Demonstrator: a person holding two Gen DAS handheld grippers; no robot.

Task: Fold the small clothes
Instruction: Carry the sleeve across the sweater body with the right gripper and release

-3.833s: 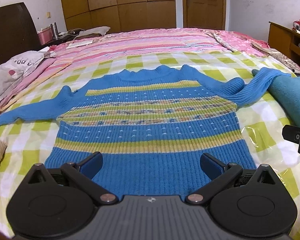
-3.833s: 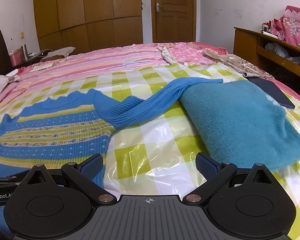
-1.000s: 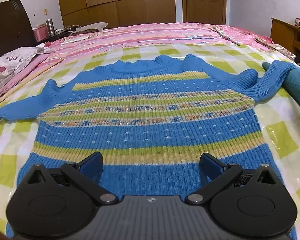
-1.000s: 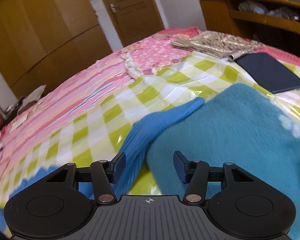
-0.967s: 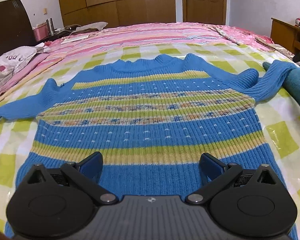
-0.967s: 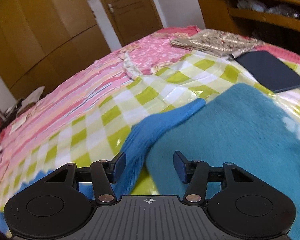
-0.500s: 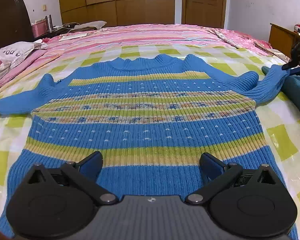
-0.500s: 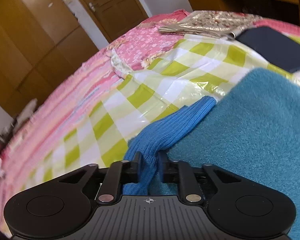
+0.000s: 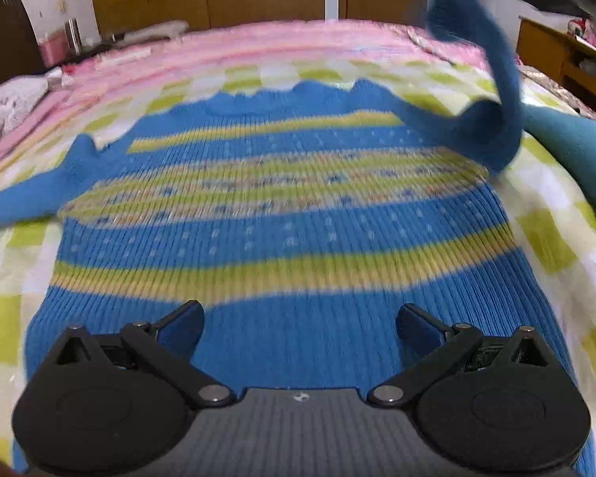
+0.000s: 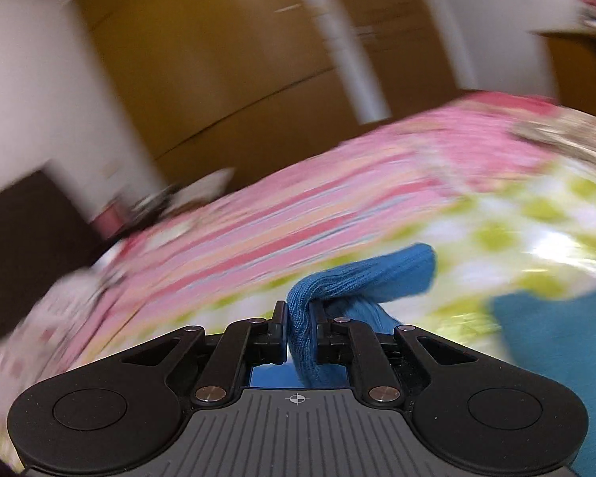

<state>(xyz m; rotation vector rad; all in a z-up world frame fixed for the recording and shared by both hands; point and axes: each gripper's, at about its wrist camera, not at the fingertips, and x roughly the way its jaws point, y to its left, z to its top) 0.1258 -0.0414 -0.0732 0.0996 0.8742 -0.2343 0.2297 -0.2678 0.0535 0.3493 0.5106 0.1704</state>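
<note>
A blue knit sweater [image 9: 282, 214] with yellow and patterned stripes lies flat on the checked bed cover. My left gripper [image 9: 298, 324] is open and empty, low over the sweater's hem. My right gripper [image 10: 301, 320] is shut on the cuff of the sweater's right sleeve [image 10: 361, 282]. In the left wrist view that sleeve [image 9: 500, 75] hangs raised in the air at the upper right, and the right gripper's dark body shows blurred at the top right corner. The left sleeve [image 9: 28, 194] lies spread out to the left.
A teal fleece blanket [image 9: 576, 151] lies at the right of the sweater; it also shows in the right wrist view [image 10: 556, 342]. A pink striped bedspread [image 9: 238, 47] covers the far half of the bed. A wooden shelf unit [image 9: 560, 55] stands at the right.
My right gripper has lifted the sleeve off the teal blanket and swung it up and leftward; its view is blurred by motion. My left gripper stayed open over the hem.
</note>
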